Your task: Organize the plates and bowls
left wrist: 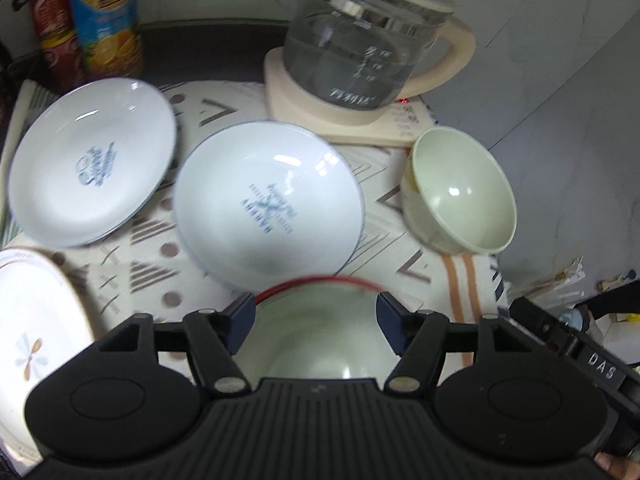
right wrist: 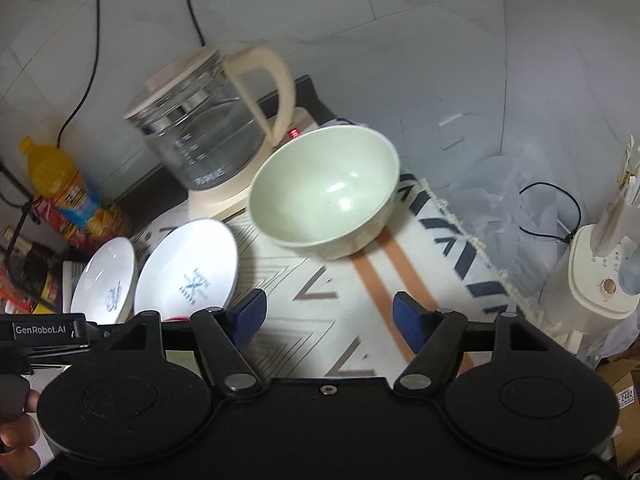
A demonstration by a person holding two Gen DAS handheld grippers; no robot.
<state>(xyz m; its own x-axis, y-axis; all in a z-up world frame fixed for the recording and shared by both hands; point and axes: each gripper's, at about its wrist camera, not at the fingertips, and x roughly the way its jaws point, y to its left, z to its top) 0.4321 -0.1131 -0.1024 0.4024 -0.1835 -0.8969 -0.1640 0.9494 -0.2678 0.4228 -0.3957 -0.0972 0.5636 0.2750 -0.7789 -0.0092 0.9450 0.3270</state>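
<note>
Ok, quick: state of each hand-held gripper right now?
Left hand-held gripper: open over the red-rimmed bowl, pads clear.
Right hand-held gripper: open, holding nothing.

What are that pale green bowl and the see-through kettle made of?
The pale green bowl looks like glazed ceramic, perhaps melamine: an opaque wall with sharp, glossy highlights. The kettle seems to have a clear glass body, since printed level marks show on it, with a matte cream lid and handle, likely plastic.
</note>
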